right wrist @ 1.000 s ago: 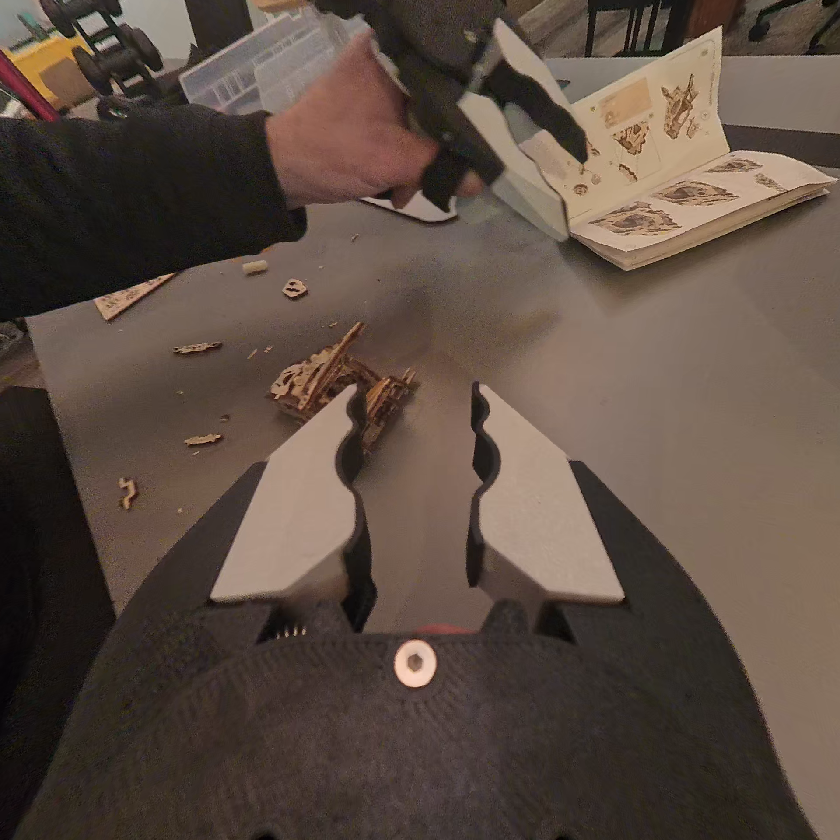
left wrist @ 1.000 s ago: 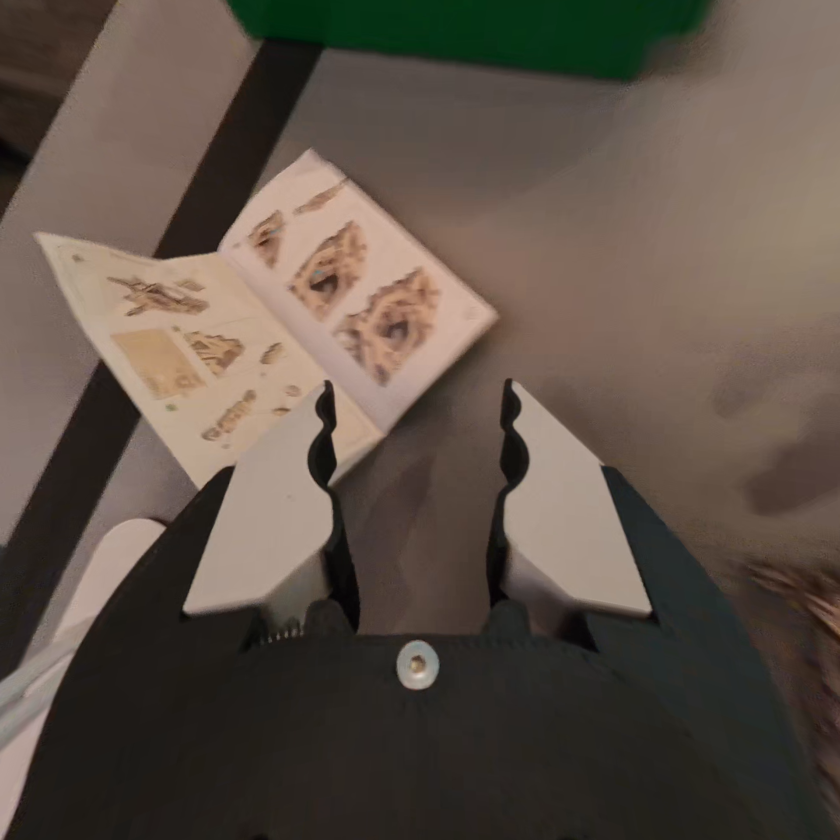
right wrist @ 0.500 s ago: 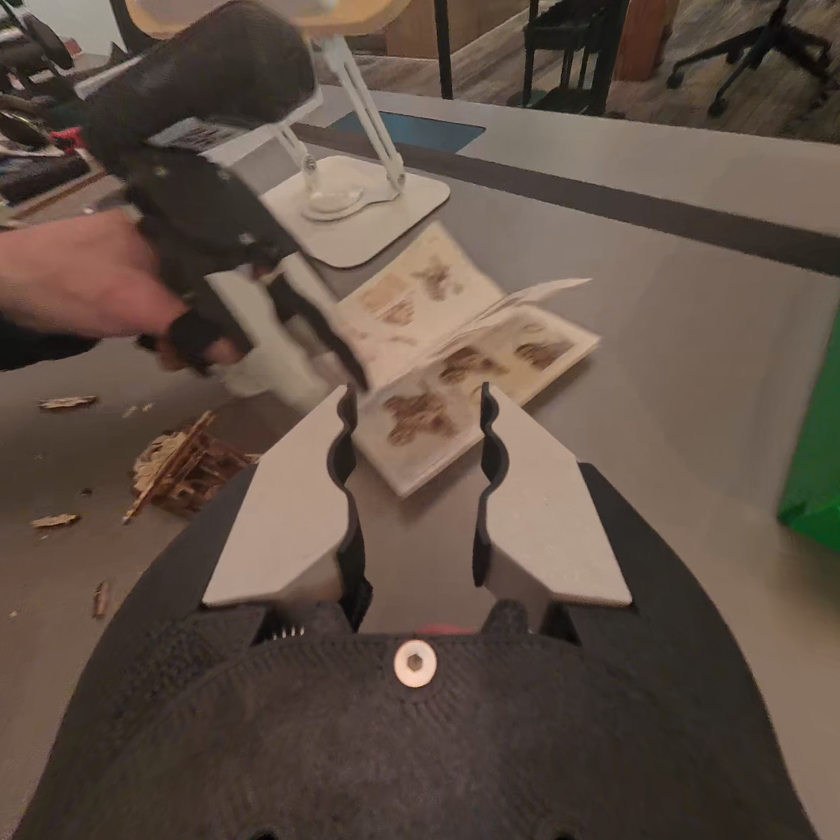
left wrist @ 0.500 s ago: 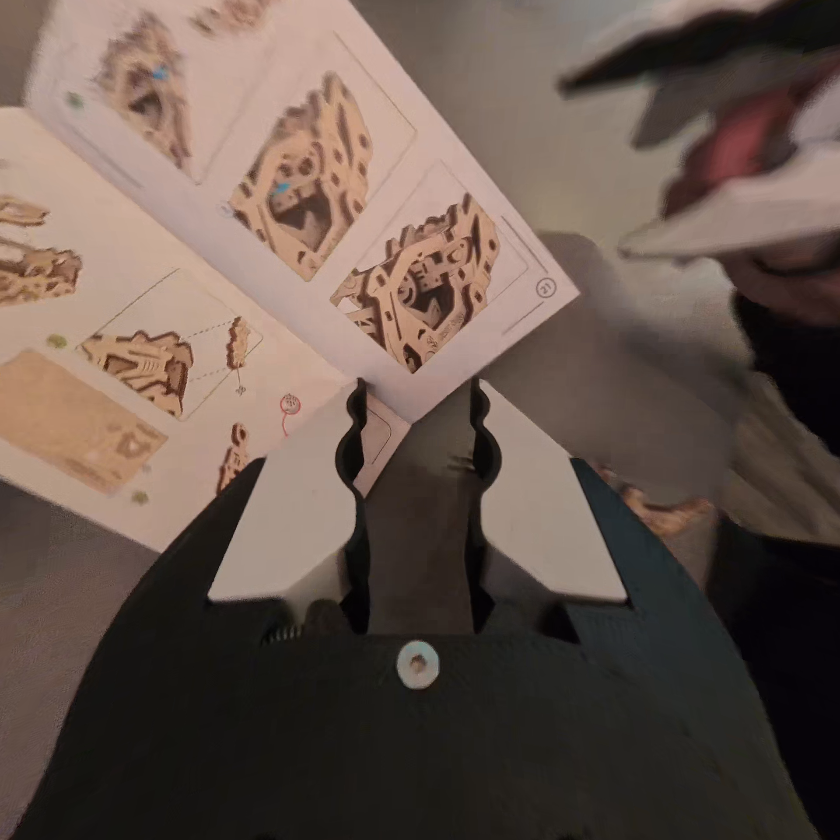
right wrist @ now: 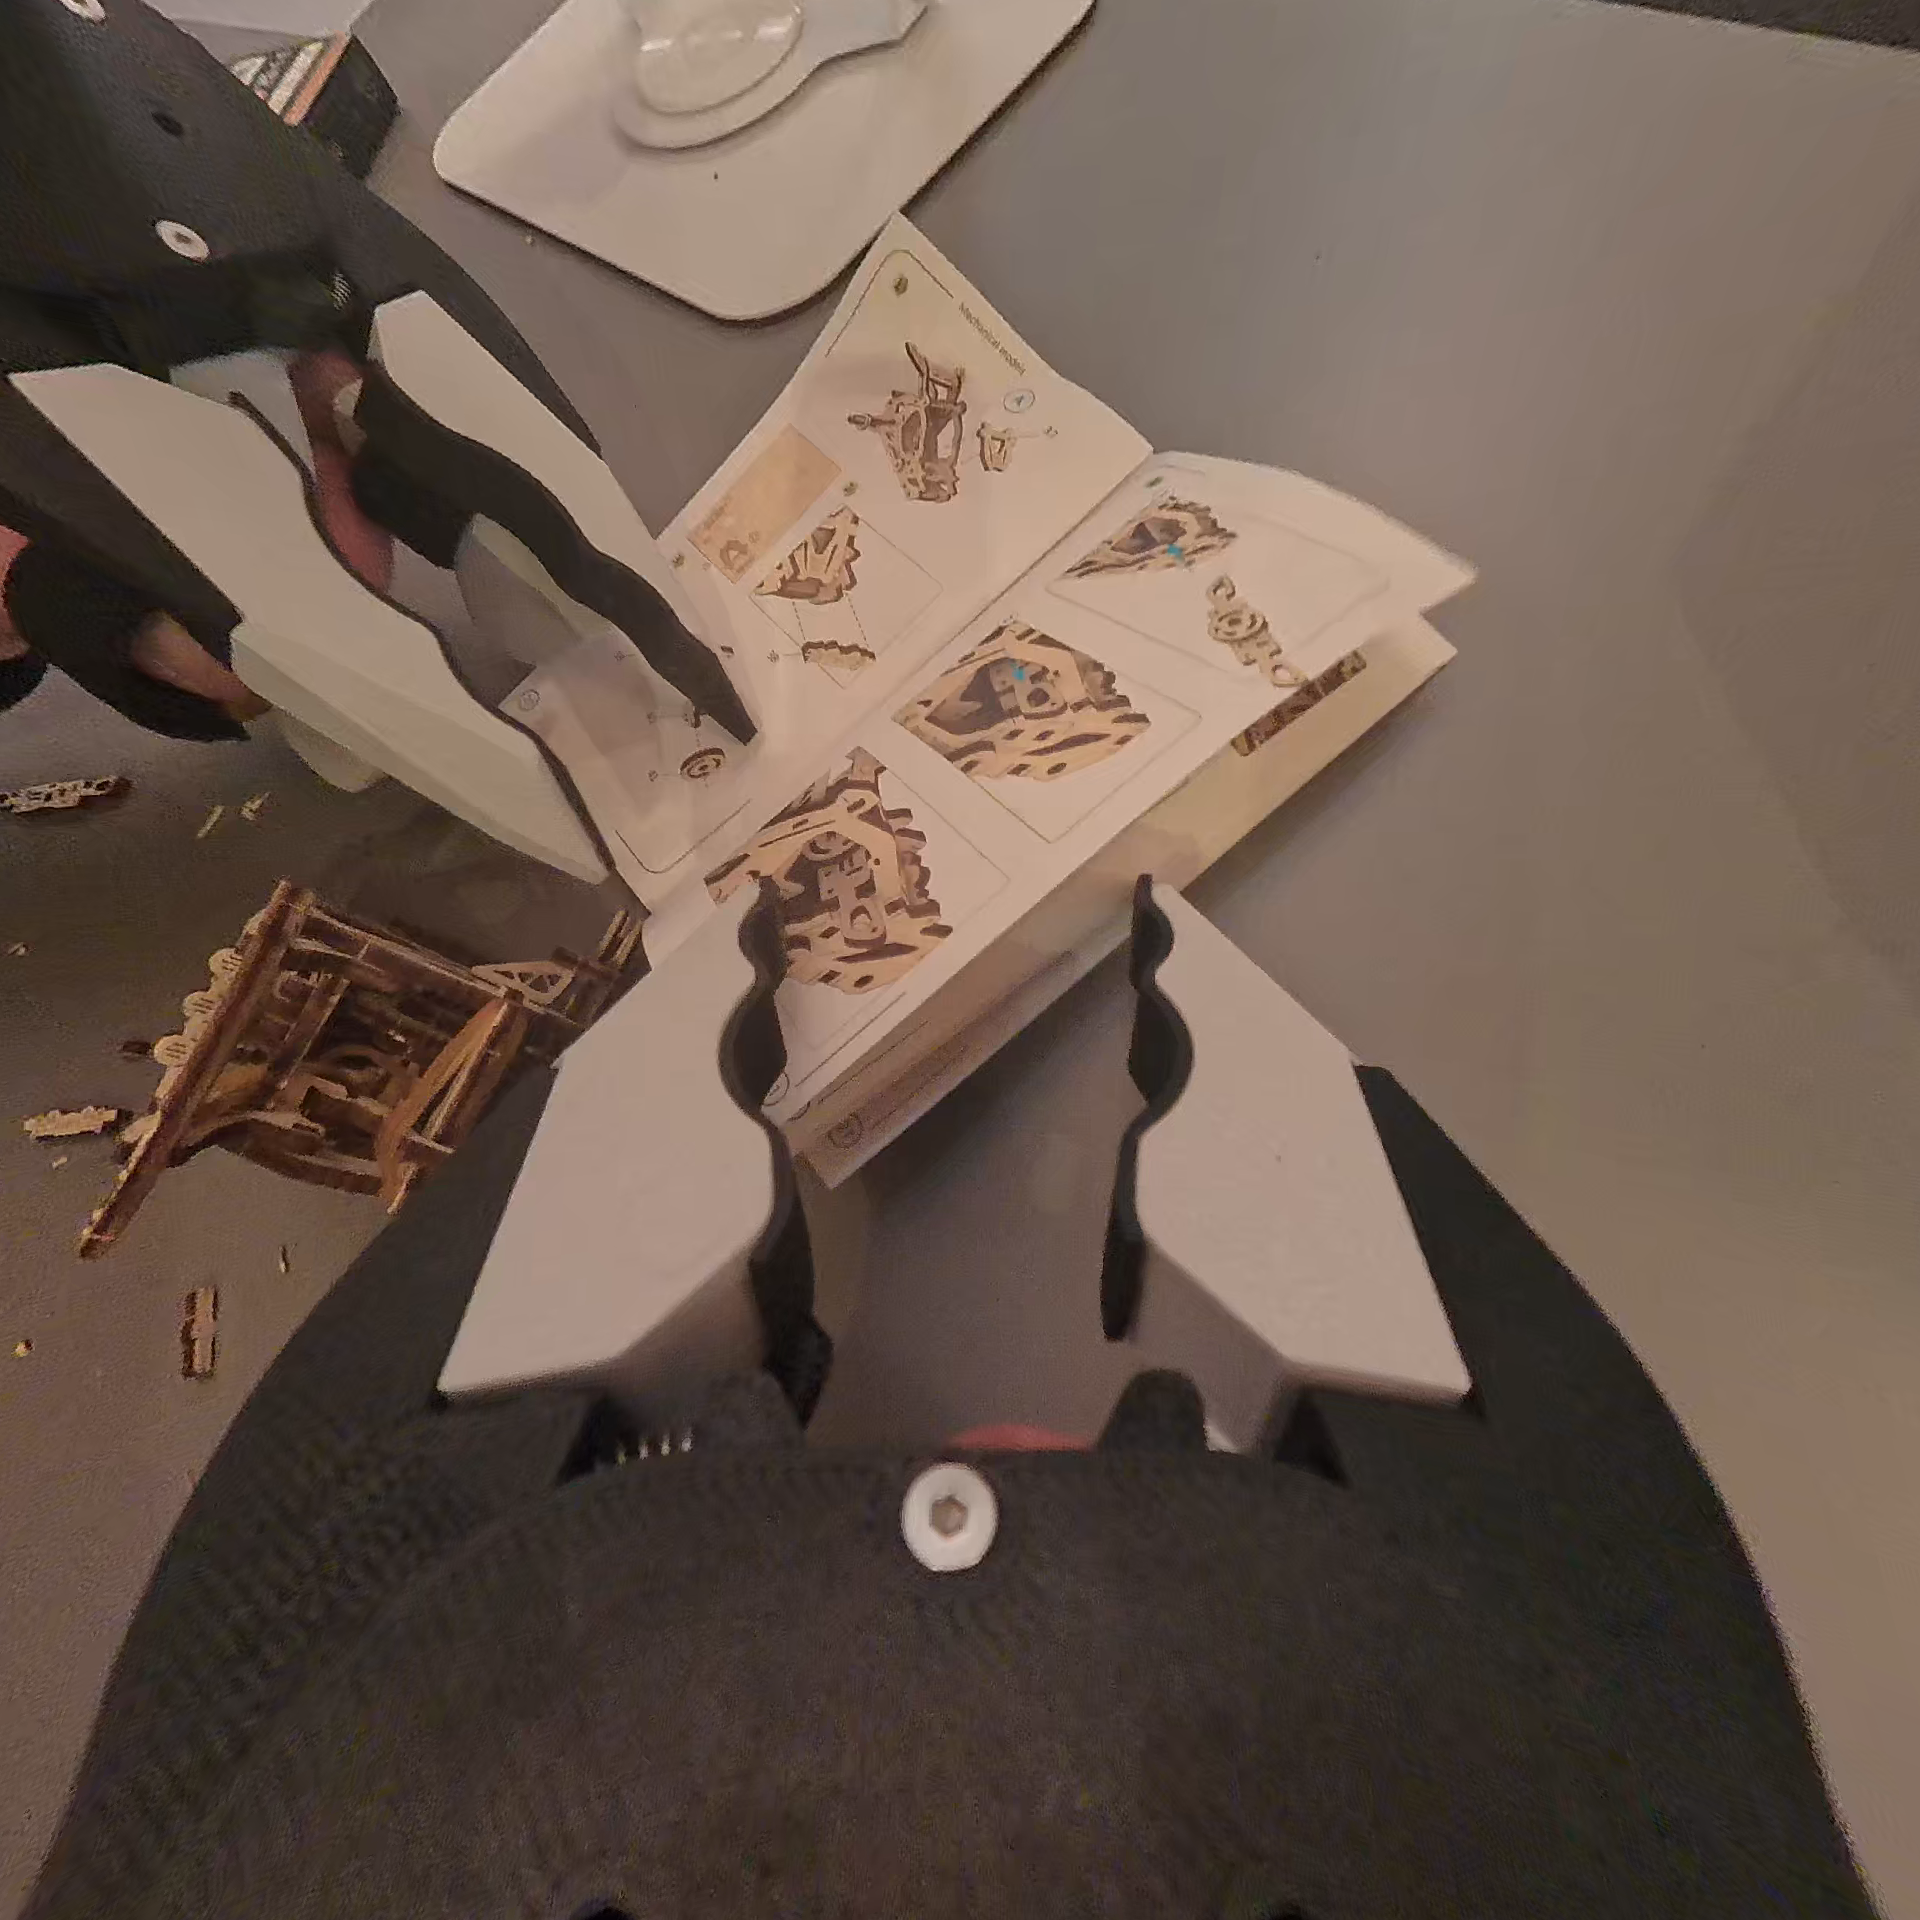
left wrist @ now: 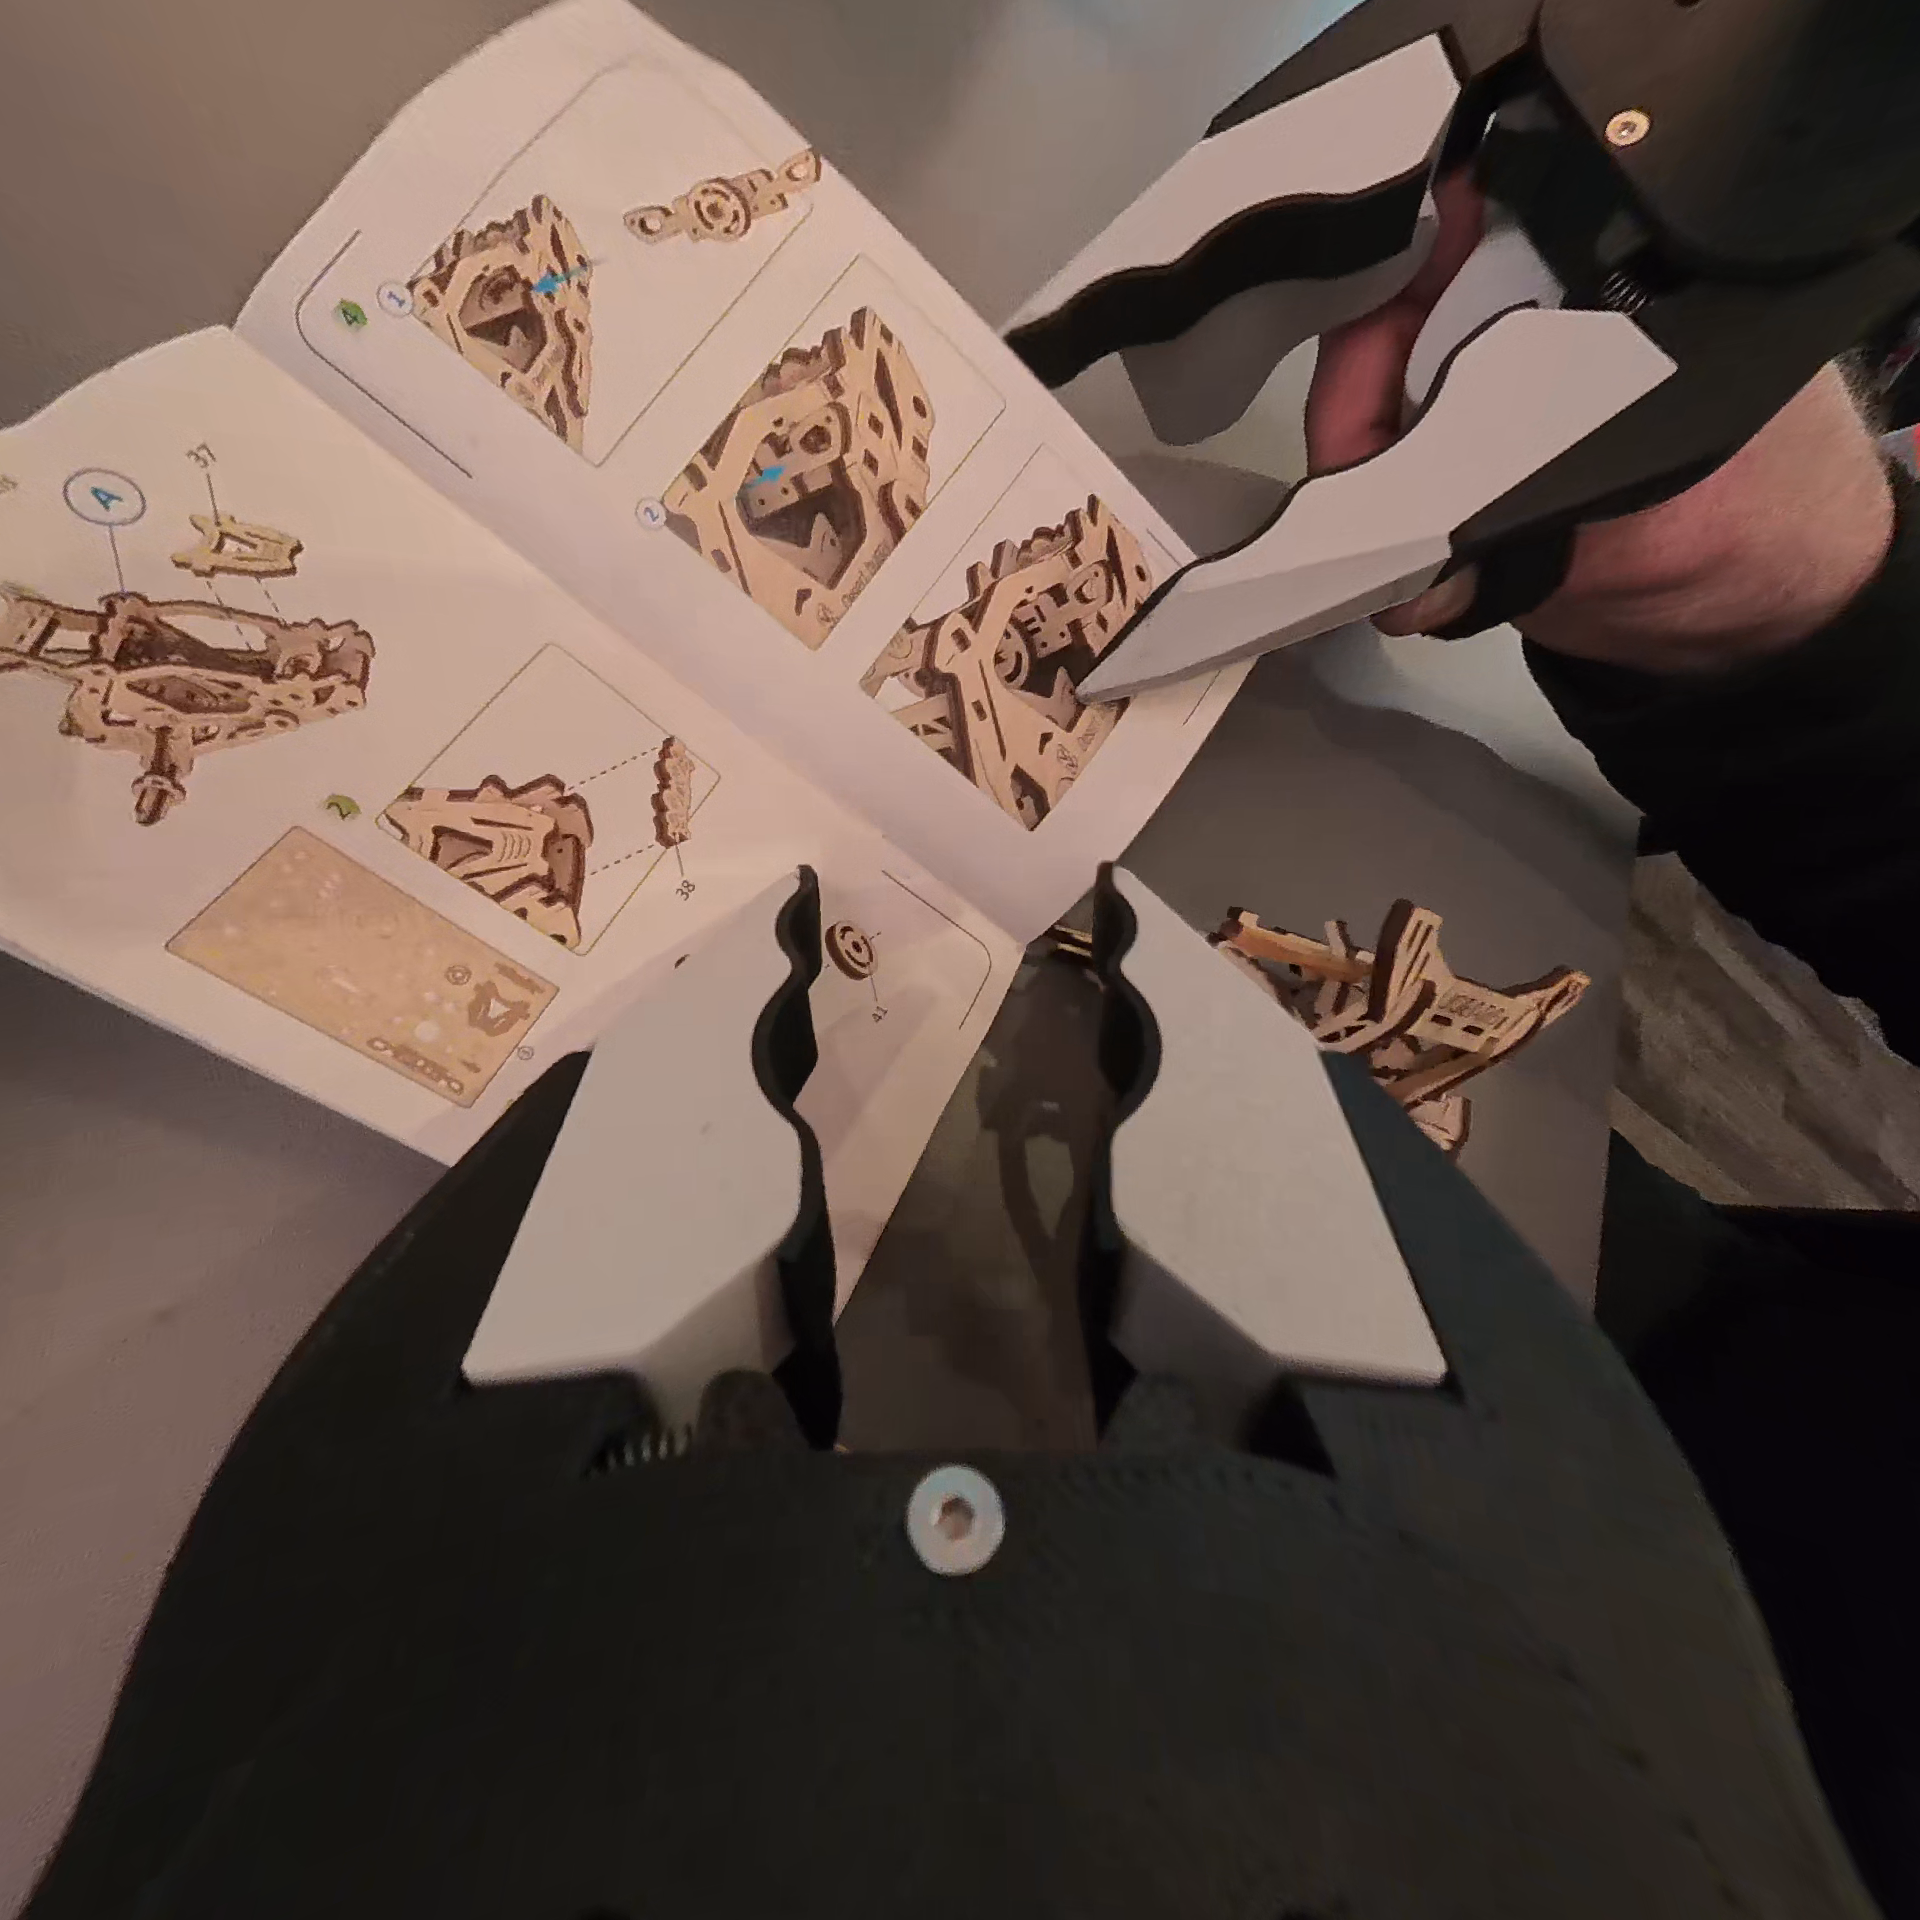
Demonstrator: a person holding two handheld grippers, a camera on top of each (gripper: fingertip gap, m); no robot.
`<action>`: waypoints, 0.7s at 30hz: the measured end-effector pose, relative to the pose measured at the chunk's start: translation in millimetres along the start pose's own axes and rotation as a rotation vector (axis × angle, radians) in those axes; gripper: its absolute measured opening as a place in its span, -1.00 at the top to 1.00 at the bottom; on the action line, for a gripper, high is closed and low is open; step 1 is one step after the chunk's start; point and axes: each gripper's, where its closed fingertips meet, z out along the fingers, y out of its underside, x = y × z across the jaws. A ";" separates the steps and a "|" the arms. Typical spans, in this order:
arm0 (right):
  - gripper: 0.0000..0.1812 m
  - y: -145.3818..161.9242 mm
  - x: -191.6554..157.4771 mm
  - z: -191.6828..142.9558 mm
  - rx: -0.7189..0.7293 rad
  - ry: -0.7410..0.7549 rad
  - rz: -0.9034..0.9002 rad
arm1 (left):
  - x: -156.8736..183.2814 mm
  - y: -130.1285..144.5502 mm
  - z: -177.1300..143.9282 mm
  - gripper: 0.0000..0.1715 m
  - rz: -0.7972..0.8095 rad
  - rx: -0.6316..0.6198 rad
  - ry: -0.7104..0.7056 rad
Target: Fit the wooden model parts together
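Observation:
A part-built wooden model (right wrist: 312, 1060) lies on the grey table (right wrist: 1558, 520), left of an open instruction booklet (right wrist: 1039, 675). It also shows at the right of the left wrist view (left wrist: 1392, 997), beside the booklet (left wrist: 520, 623). My left gripper (left wrist: 954, 883) is open and empty over the booklet's near corner. In the right wrist view it (right wrist: 670, 800) has one fingertip on the left page. My right gripper (right wrist: 953, 899) is open and empty above the booklet's near edge. In the left wrist view it (left wrist: 1055, 520) has its lower fingertip on the right page.
A white stand base (right wrist: 769, 156) sits behind the booklet. Loose wooden pieces (right wrist: 197, 1330) and chips (right wrist: 62, 795) lie around the model at the left. A person's hand (left wrist: 1714, 582) and dark sleeve hold the right gripper.
Both grippers have come down close onto the booklet. The page that stood lifted half a second ago now lies nearly flat. The model has not moved.

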 end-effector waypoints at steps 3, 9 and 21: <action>0.30 -4.2 -0.1 -4.1 0.022 0.017 -0.005 | 0.2 -0.2 -0.4 0.42 -0.009 0.017 0.013; 0.37 -8.7 -4.2 -10.0 0.026 0.026 -0.033 | 1.8 0.4 -0.9 0.42 -0.014 0.025 0.034; 0.58 -29.0 -22.1 -10.5 0.082 0.031 -0.153 | 8.5 0.3 1.2 0.36 0.005 -0.002 0.046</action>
